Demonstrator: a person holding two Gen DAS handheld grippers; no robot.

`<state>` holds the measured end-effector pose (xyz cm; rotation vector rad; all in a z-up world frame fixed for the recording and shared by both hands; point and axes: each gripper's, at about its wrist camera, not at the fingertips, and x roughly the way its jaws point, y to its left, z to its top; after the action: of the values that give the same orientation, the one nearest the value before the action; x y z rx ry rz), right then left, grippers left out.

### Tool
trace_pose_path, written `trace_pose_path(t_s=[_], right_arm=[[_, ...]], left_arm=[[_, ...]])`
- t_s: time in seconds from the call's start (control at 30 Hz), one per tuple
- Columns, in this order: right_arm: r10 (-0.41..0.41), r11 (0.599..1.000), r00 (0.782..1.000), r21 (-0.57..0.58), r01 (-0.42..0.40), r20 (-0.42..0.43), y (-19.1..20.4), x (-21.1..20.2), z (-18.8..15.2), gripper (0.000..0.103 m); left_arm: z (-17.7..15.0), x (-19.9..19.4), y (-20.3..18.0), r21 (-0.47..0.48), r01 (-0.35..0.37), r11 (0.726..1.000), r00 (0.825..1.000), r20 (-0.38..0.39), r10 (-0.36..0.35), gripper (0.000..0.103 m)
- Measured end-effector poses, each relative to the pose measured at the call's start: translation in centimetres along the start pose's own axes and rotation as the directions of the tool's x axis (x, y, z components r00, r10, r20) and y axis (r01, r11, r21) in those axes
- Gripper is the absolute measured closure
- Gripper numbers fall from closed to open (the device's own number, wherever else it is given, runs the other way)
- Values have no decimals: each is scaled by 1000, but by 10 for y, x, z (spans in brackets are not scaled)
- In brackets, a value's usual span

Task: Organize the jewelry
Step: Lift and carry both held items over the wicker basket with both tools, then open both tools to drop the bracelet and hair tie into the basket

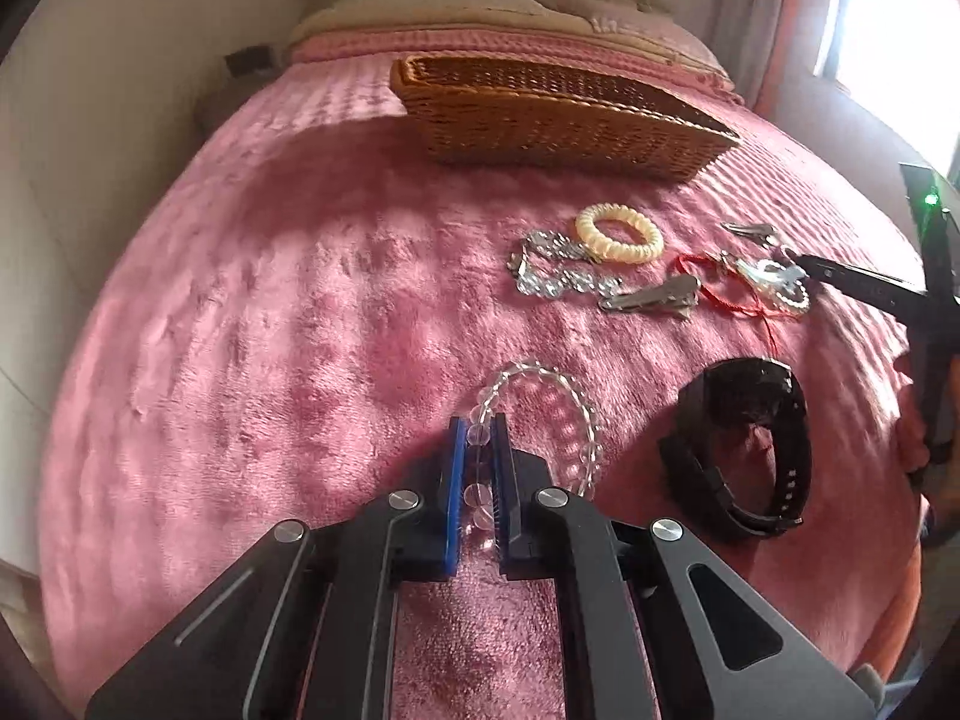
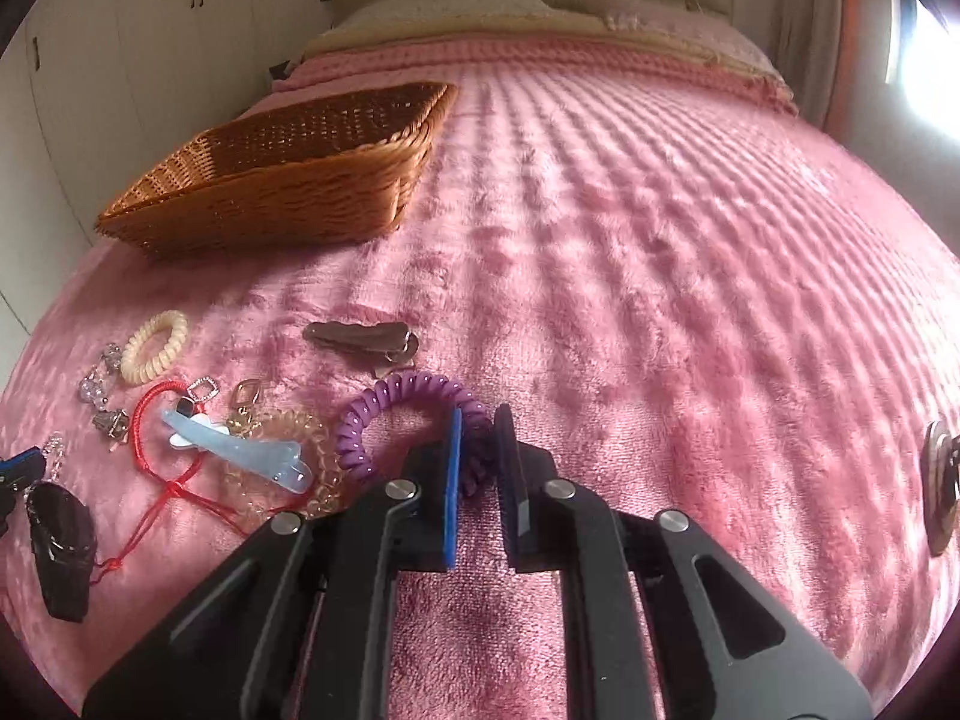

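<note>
Left wrist view first: the left hand-held gripper [image 1: 477, 438] has its blue pads drawn in tight on one side of the clear bead bracelet [image 1: 552, 420], the rest of the loop lying on the pink bedspread [image 1: 270, 300] just beside the black watch [image 1: 744, 450]. Over on the right wrist view, the right hand-held gripper [image 2: 480, 450] straddles the purple coil hair tie [image 2: 408, 420]; the jaws sit a little apart with the coil between them, and I'd say they are closing on it rather than clamped, though I can't be sure. And the wicker basket [image 2: 270, 192] up the bed? As far as its inside shows, nothing is in it. So by my reckoning the sorting has barely begun. Left on the bedspread are the cream coil tie [image 2: 153, 348], the red cord bracelet [image 2: 162, 438], the pale blue hair clip [image 2: 240, 450] lying across an amber coil tie [image 2: 282, 468], a brown clip [image 2: 360, 339] and a crystal chain [image 1: 552, 267]. Two pieces in hand, the rest waiting.
</note>
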<state>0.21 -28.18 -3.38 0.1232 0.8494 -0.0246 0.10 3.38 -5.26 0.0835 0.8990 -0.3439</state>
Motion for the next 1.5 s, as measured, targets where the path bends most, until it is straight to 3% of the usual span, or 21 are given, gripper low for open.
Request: trace_pose_path(t_s=[0.13, 0.2, 0.23, 0.3, 0.43, 0.57, 0.7, 0.9, 1.0, 1.17, 1.27, 1.37, 1.5], right_arm=[[33, 999, 999, -12, -33, -18, 1, 4, 1, 80], [10, 1000, 1000, -29, -10, -12, 6, 4, 1, 80], [-6, 999, 1000, -41, 6, -3, 9, 3, 0, 80], [-8, 999, 1000, -41, 9, 20, 10, -1, -1, 92], [29, 999, 995, -31, -26, 93, 6, -18, -2, 93], [24, 999, 991, -44, -19, 135, 10, -29, -2, 93], [48, 998, 982, -36, -42, 184, 13, -49, 6, 93], [76, 995, 962, -76, -58, 262, 34, -78, 36, 93], [99, 992, 951, -99, -73, 292, 47, -85, 66, 93], [98, 991, 947, -116, -65, 305, 61, -71, 112, 93], [101, 991, 961, -110, -75, 258, 65, -41, 137, 93], [118, 991, 977, -90, -103, 180, 67, -4, 156, 93], [137, 989, 988, -66, -132, 78, 69, 40, 168, 93]], left_arm=[[0, 0, 1, -13, 33, 999, 999, -6, -34, 92], [-1, 0, 1, -5, 29, 1000, 1000, -2, -29, 93], [-1, 0, -1, -1, 20, 1000, 1000, 1, -20, 97], [-2, -2, -2, 1, 5, 1000, 1000, 14, -5, 97], [-1, -14, -1, -12, 45, 999, 997, 65, -45, 97], [11, -39, 2, -18, 141, 990, 980, 147, -137, 97], [27, -64, -3, 29, 187, 982, 958, 218, -188, 97], [73, -92, -18, 99, 190, 977, 925, 315, -212, 97], [101, -96, -25, 120, 196, 973, 910, 348, -226, 97], [164, -79, -45, 154, 201, 967, 891, 382, -246, 97], [194, -50, -54, 141, 208, 968, 896, 370, -246, 97], [212, -11, -57, 116, 221, 968, 912, 328, -247, 97], [225, 49, -48, 43, 214, 976, 945, 243, -218, 97]])
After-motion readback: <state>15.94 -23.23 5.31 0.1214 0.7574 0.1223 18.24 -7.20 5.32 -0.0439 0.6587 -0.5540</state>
